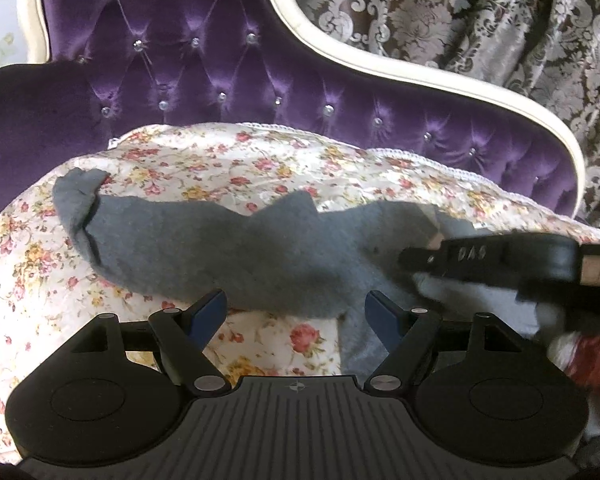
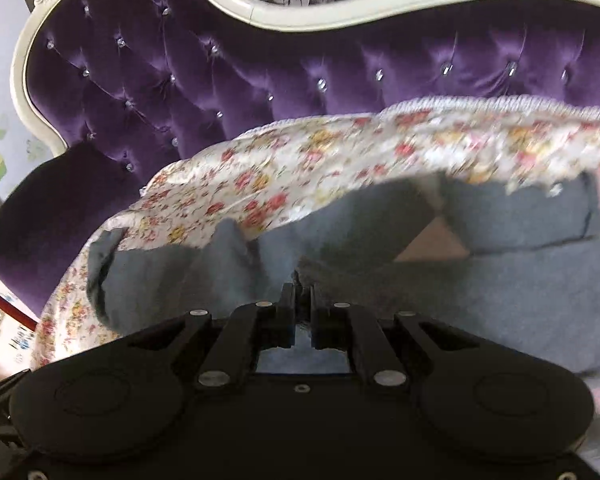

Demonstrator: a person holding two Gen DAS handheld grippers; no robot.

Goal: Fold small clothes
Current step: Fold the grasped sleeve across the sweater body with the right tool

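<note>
Grey fleece garment [image 1: 228, 252] lies lengthwise across the floral cushion [image 1: 260, 160]; right gripper [image 2: 300, 312] apparently pinches its edge, left gripper [image 1: 296, 316] spread just short of it.

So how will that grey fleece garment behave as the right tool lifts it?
Probably floppy: the grey fleece garment drapes over the floral cover and bunches where the right tool pinches it. Likely light, and its fuzzy nap should resist slipping.

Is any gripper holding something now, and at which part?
The right gripper pinches the grey fleece garment at a raised fold. The left gripper is open, holding nothing.
</note>
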